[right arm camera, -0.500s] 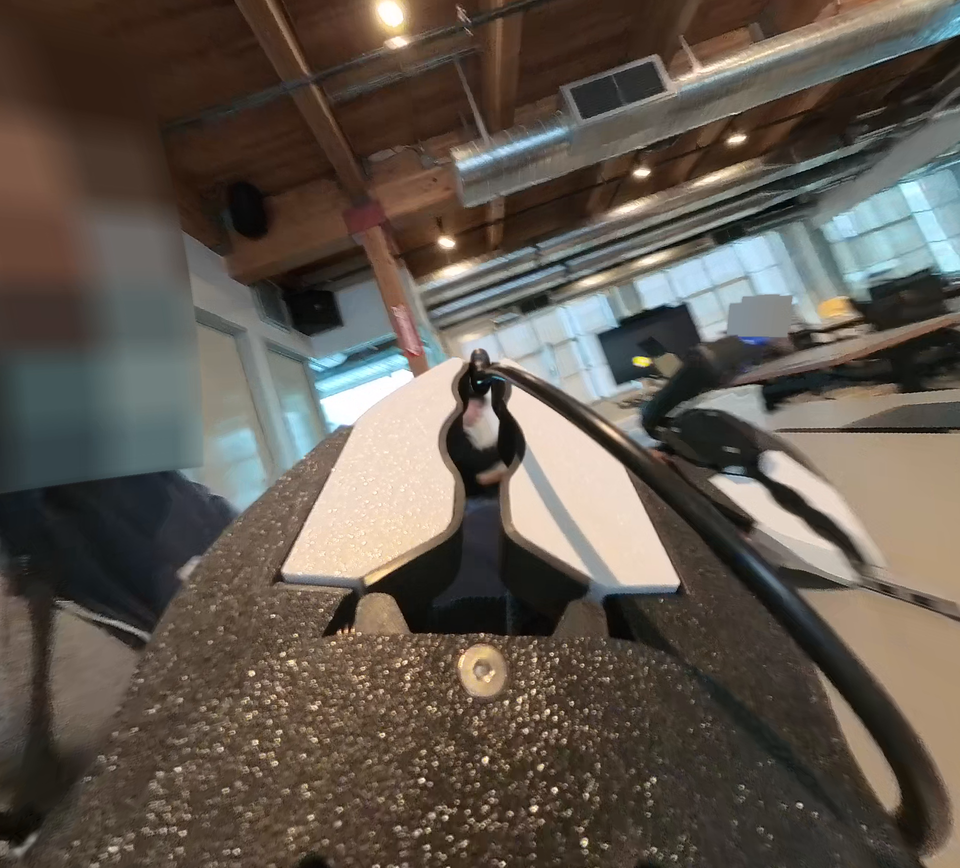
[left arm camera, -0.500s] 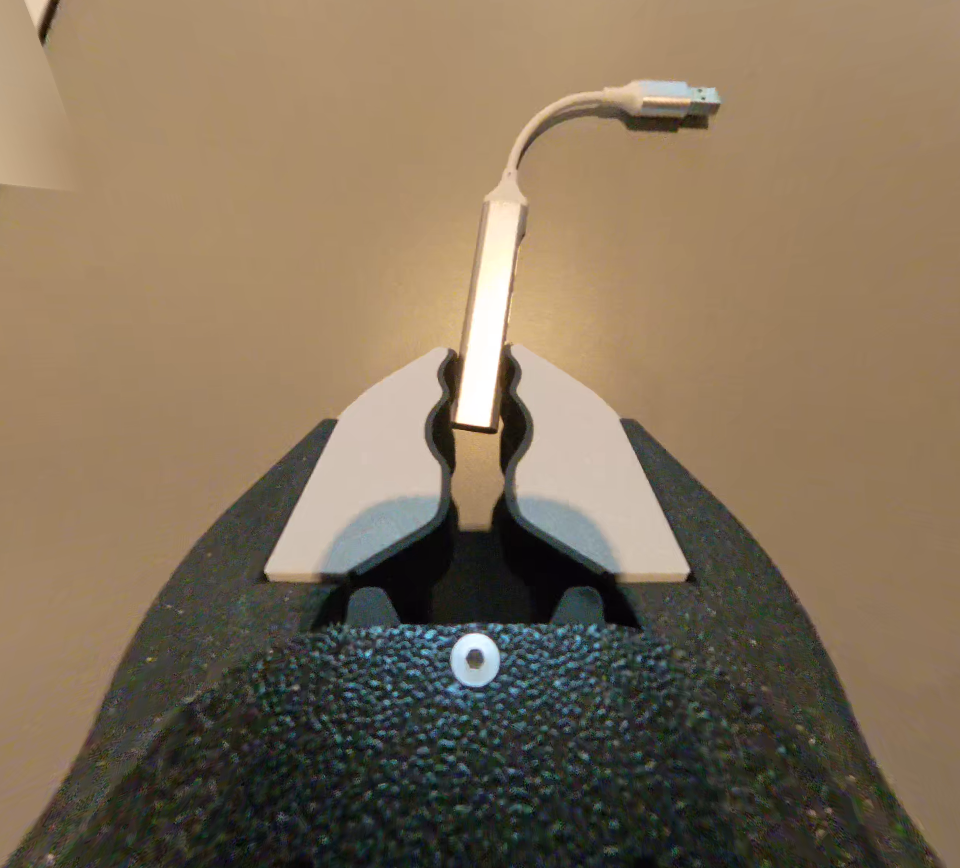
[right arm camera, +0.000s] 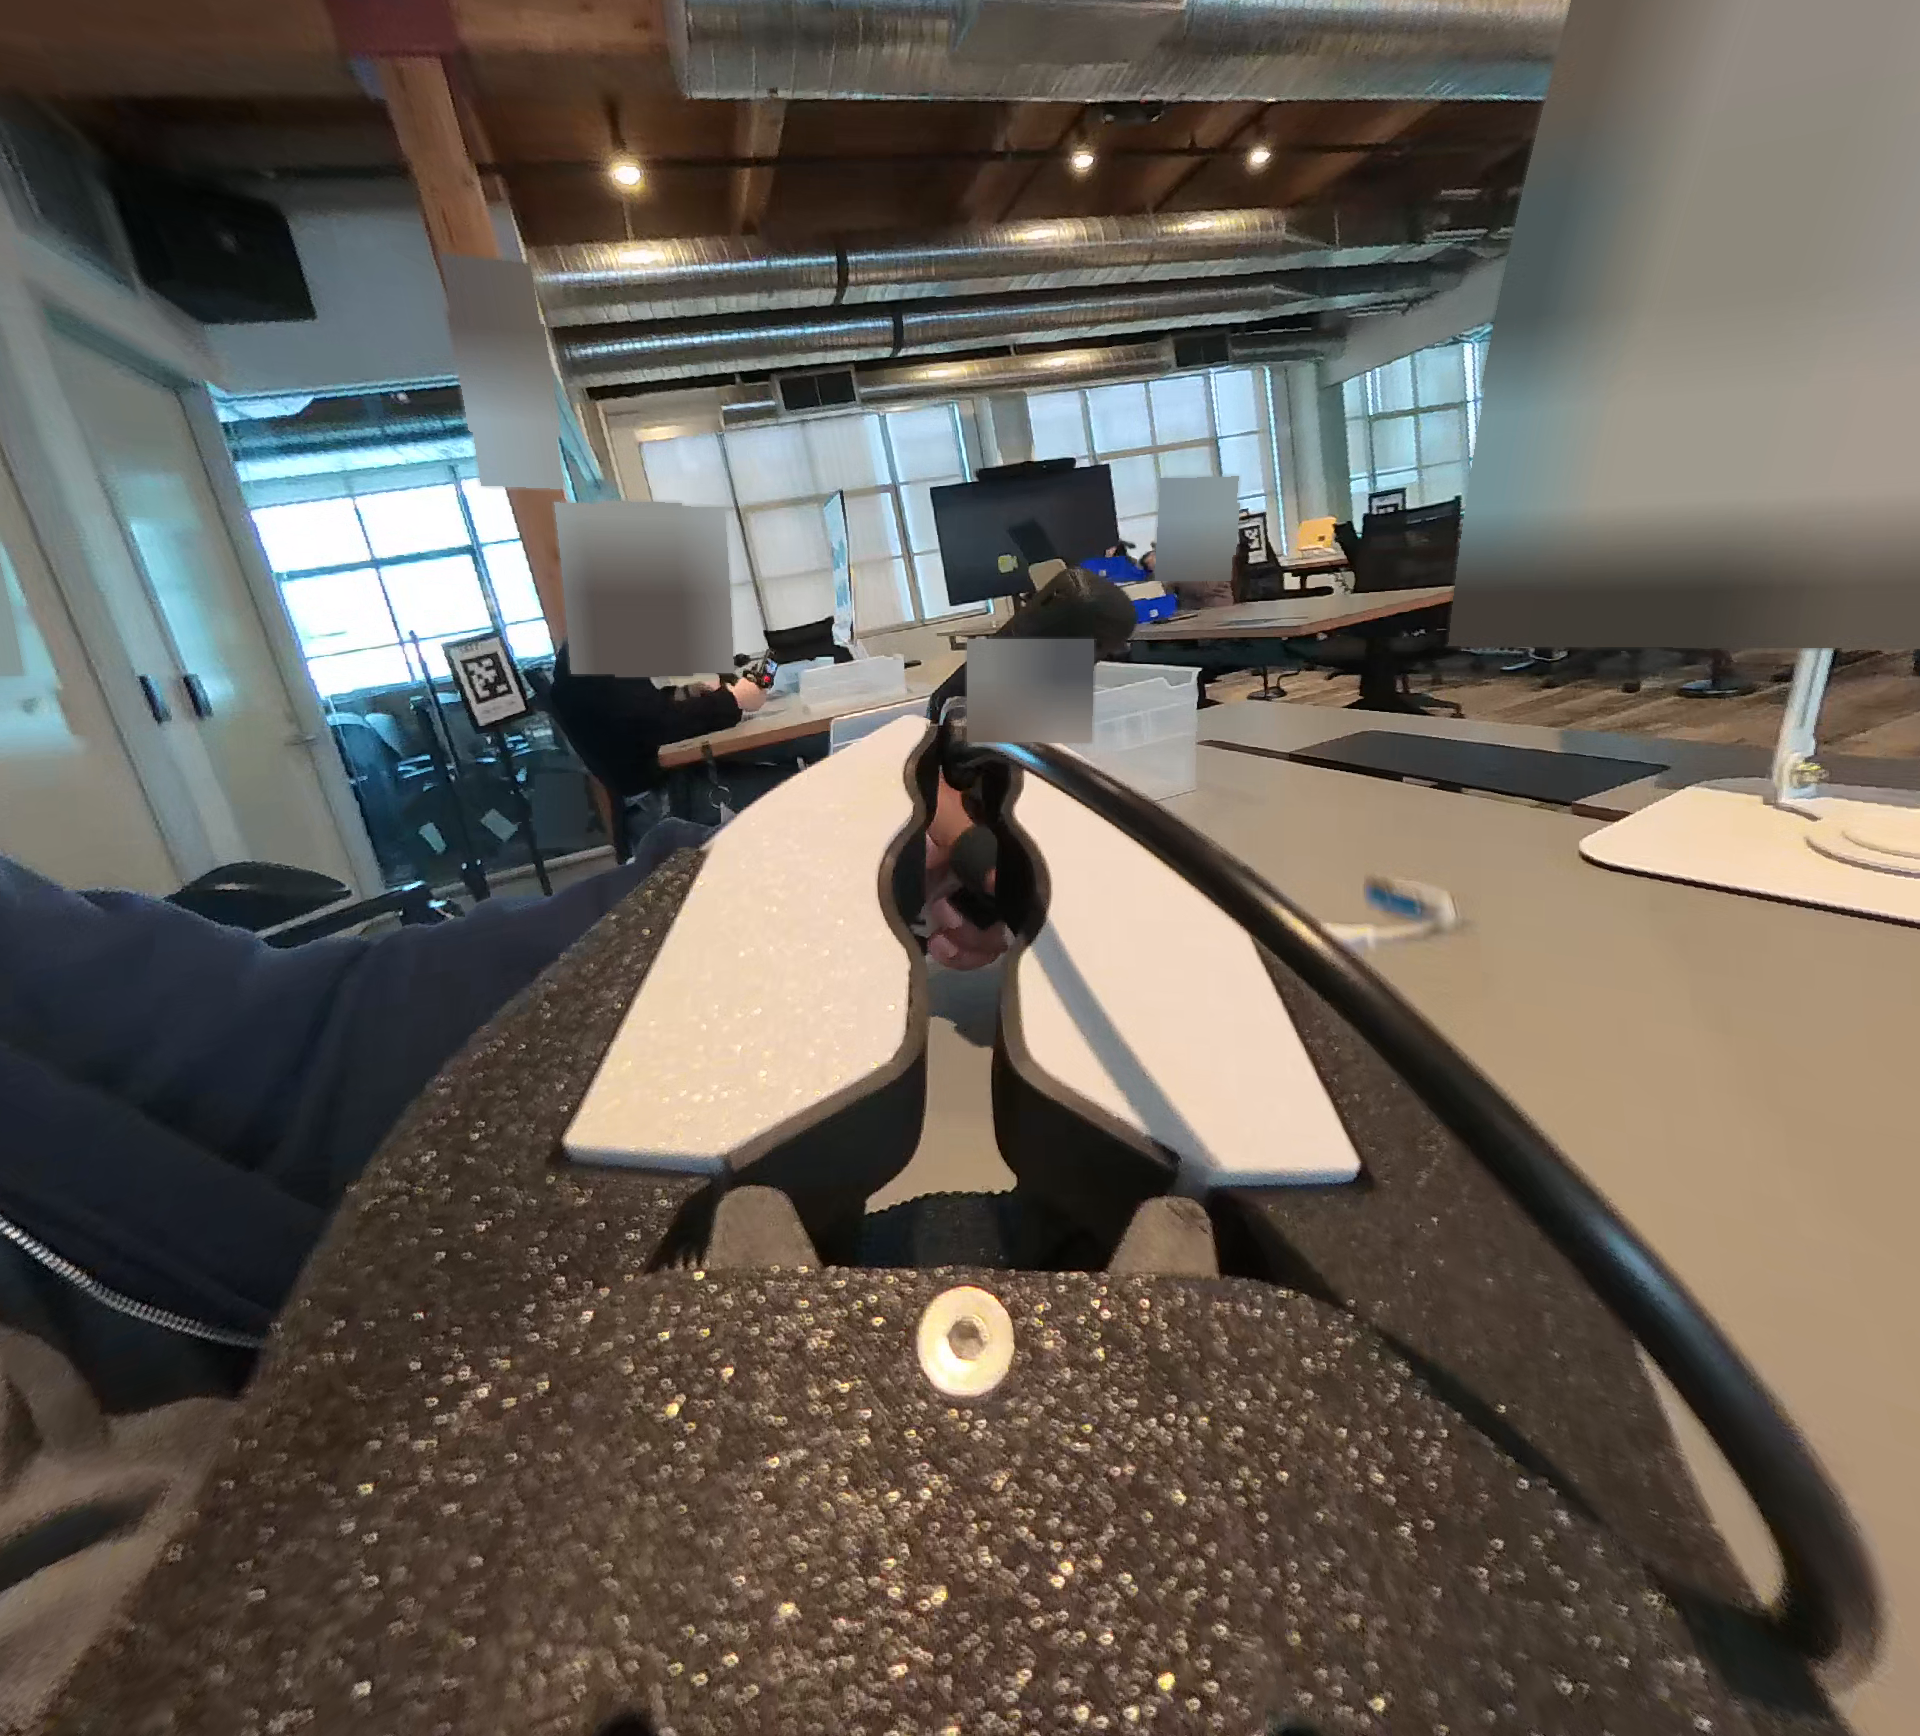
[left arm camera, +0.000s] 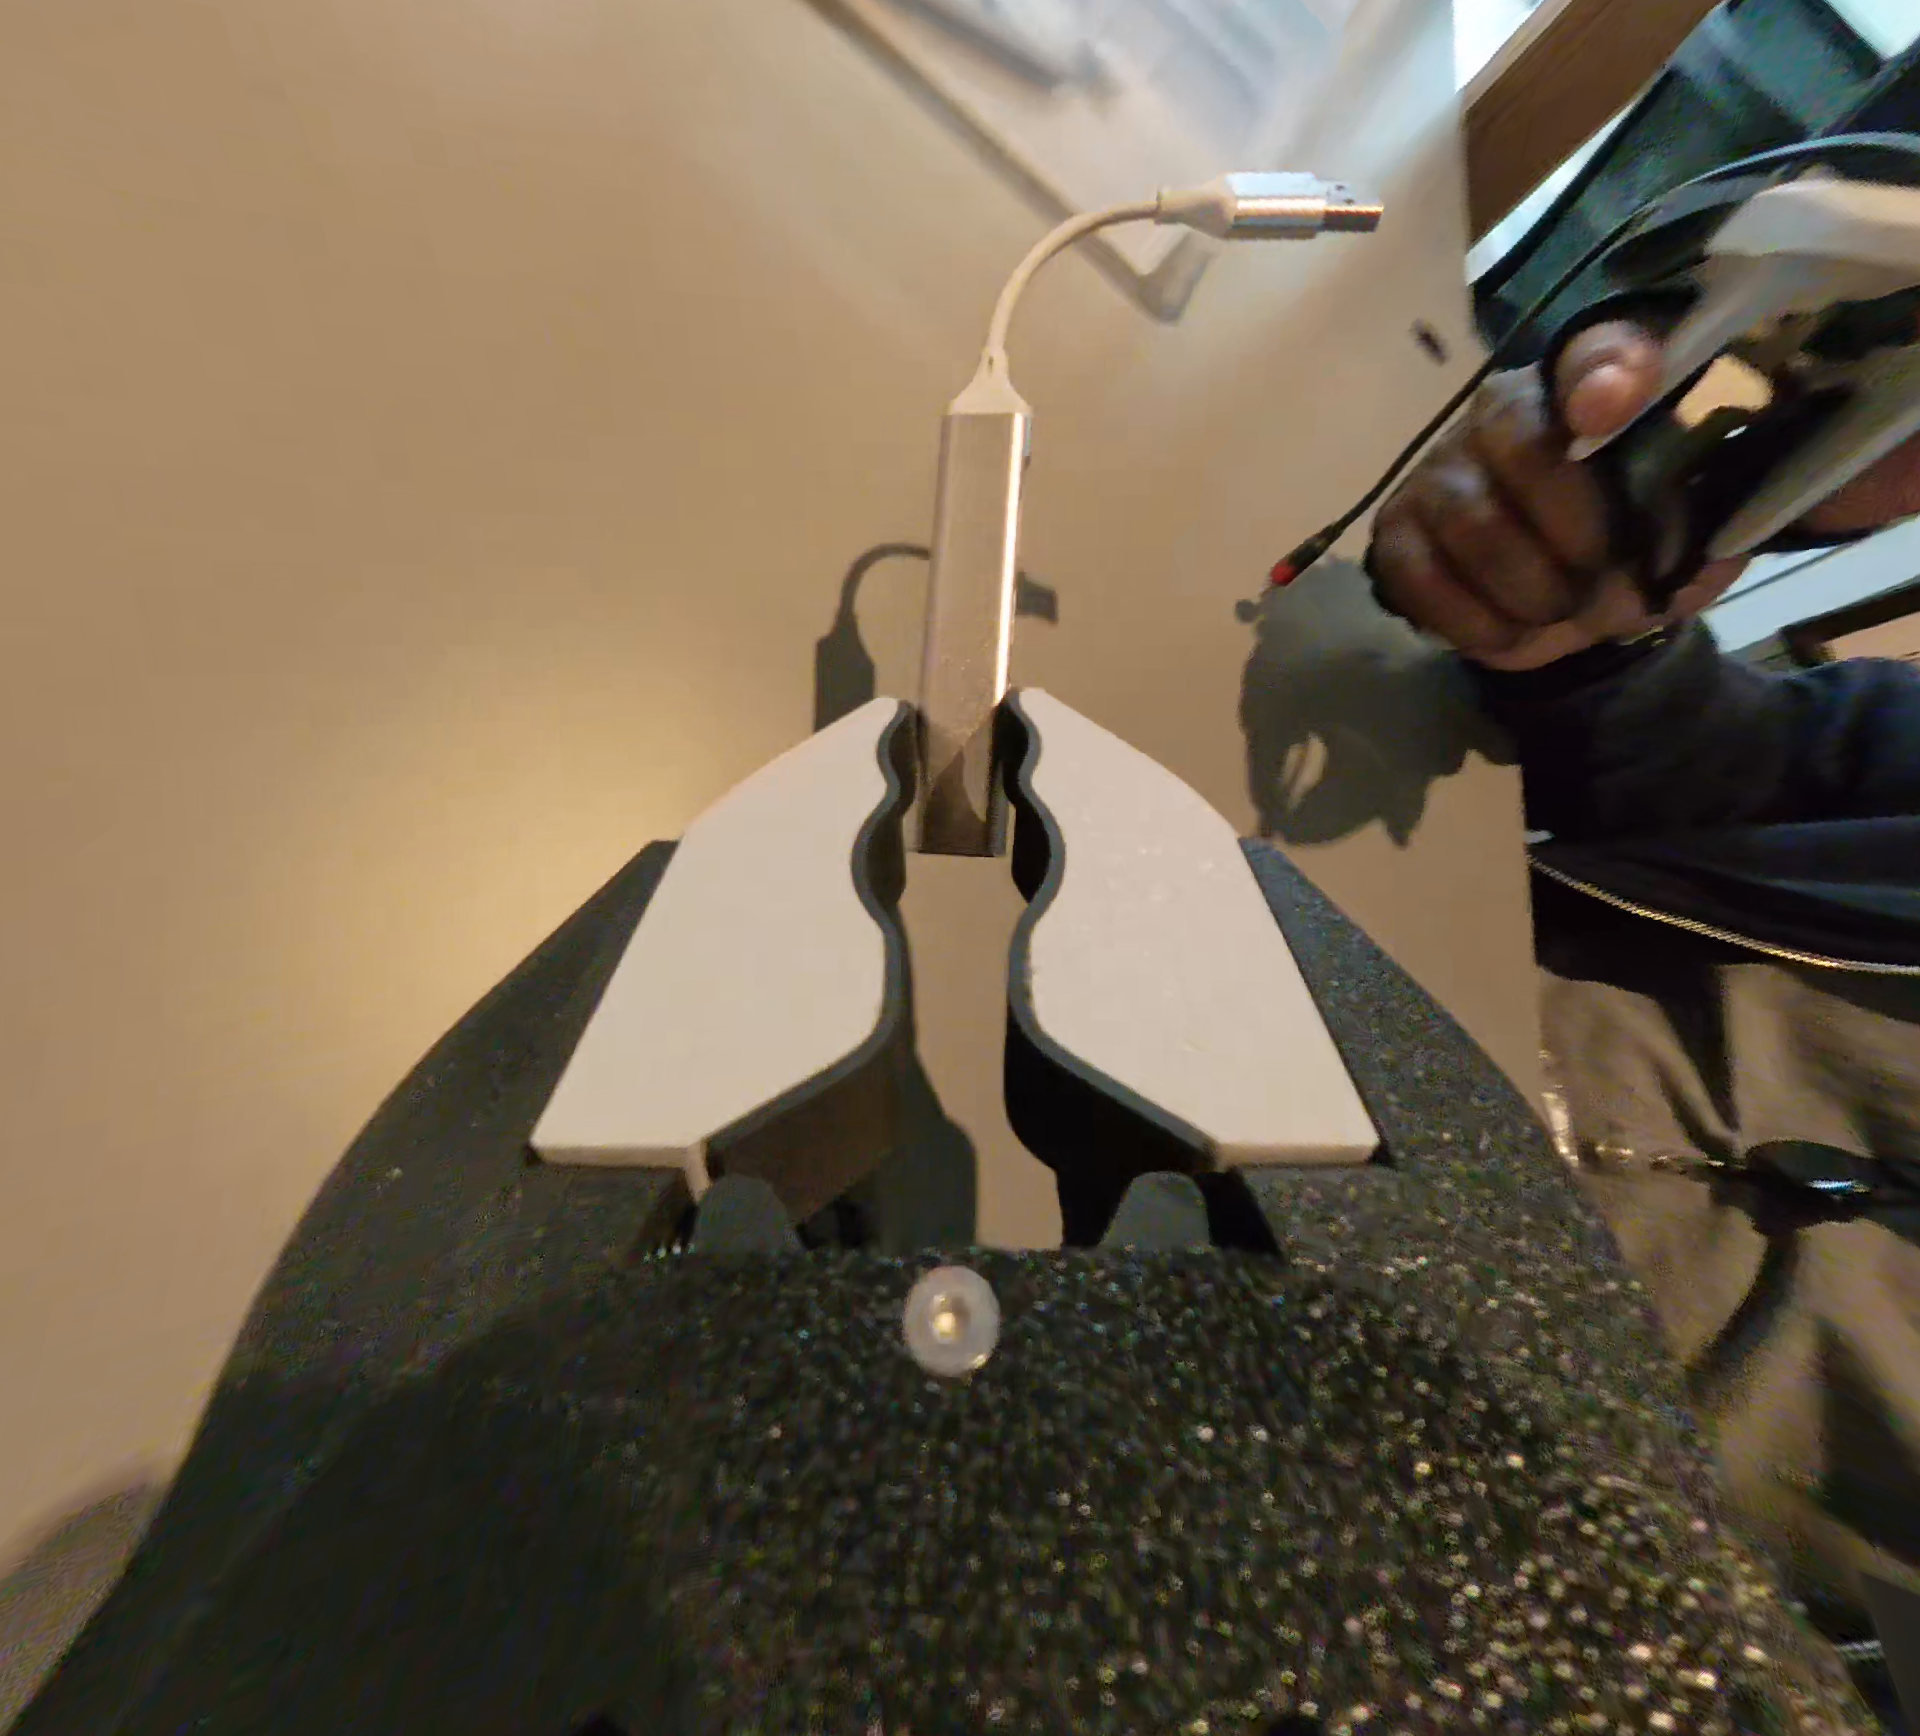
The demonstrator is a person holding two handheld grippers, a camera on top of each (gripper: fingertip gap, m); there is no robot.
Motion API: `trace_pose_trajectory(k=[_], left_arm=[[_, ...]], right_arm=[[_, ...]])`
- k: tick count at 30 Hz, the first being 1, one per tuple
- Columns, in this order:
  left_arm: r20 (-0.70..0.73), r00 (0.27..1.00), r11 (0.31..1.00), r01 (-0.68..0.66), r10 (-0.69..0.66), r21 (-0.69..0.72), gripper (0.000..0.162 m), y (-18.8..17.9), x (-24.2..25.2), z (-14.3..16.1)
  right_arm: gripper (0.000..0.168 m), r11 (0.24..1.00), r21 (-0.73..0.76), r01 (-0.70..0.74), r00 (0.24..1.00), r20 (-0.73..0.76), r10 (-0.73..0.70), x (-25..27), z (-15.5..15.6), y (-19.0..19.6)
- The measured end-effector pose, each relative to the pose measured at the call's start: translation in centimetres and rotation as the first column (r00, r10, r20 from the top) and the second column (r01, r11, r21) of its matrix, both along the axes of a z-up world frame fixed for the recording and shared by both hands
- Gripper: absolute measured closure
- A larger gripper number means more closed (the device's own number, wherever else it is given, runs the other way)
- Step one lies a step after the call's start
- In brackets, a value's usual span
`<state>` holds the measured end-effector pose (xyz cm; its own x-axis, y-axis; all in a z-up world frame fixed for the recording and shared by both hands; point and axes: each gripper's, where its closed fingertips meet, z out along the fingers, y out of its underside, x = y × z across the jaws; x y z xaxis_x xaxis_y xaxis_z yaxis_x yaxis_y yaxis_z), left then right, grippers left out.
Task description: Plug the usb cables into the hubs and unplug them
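My left gripper [left arm camera: 956,720] is shut on the near end of a slim silver USB hub [left arm camera: 971,564] and holds it above the tan table [left arm camera: 416,439]; the hub's shadow falls on the table below. The hub's short white cable curves up to a silver USB plug [left arm camera: 1299,206] pointing right. My right gripper [right arm camera: 961,751] is shut on a black cable [right arm camera: 1351,990] that loops off to the right. In the left wrist view, a hand holds the right gripper [left arm camera: 1714,304] at the right, and the cable's red-tipped end [left arm camera: 1288,569] hangs toward the hub.
On the grey table [right arm camera: 1558,1063] lie a small white and blue connector [right arm camera: 1403,907], a white monitor base [right arm camera: 1766,845], a black mat [right arm camera: 1475,761] and a clear plastic bin [right arm camera: 1143,720]. A person's dark sleeve [left arm camera: 1714,803] is at the right. There is about 20 cm between the tips of the two grippers.
The left gripper has raised the hub off the table and its view has swung so the right gripper and hand now show. The right wrist view has tilted down toward the table.
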<state>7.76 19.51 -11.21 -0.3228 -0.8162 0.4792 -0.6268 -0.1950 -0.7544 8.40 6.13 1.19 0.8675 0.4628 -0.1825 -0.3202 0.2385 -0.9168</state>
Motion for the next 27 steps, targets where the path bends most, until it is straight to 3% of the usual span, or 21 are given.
trace_pose_trajectory(k=[8,13,18,22,27], left_arm=[[0.078,0.997,0.996,0.013,-0.006,-0.091,0.147,-1.8,0.3,1.7],[0.163,0.985,0.992,-0.043,0.063,-0.12,0.147,-3.0,0.4,3.5],[0.344,0.923,0.98,-0.126,0.172,-0.152,0.147,-6.1,-0.6,6.4],[0.47,0.854,0.974,-0.166,0.221,-0.155,0.147,-8.1,-1.6,8.1],[0.451,0.868,0.977,-0.16,0.206,-0.139,0.146,-8.9,-1.6,8.0]], right_arm=[[0.161,1.0,-0.009,-0.025,1.0,-0.018,0.025,-1.0,-0.2,0.0],[0.161,0.995,0.017,-0.099,0.982,-0.157,0.101,-0.3,0.2,-0.3],[0.161,0.948,0.148,-0.282,0.874,-0.367,0.317,0.0,1.3,-1.3],[0.161,0.903,0.218,-0.371,0.788,-0.44,0.431,-0.2,1.6,-1.6],[0.161,0.923,0.177,-0.342,0.847,-0.367,0.384,-1.2,1.3,-1.1]])
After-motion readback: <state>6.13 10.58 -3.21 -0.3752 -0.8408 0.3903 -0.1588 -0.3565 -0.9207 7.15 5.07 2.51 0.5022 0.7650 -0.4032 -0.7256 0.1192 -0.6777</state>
